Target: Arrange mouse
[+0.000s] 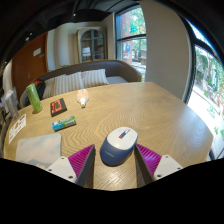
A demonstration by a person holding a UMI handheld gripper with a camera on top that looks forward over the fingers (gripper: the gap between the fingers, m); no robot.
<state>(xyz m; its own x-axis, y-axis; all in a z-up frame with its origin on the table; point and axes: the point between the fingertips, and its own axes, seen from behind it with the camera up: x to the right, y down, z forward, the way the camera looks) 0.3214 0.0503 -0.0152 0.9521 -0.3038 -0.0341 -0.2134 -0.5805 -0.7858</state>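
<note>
Fingers (115, 160) apart – mouse (118, 144) sits on the bench (150, 105) between them, gaps either side – green bottle (34, 97) well beyond

gripper view | rides on claw (109, 158) | faces forward over table (150, 105) | close

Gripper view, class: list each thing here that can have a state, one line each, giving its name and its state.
mouse: flat on the table, right way up, between the fingers, gaps either side
gripper: fingers open, about the mouse
green bottle: standing upright
black box: lying flat
paper sheet: lying flat, beside one finger
</note>
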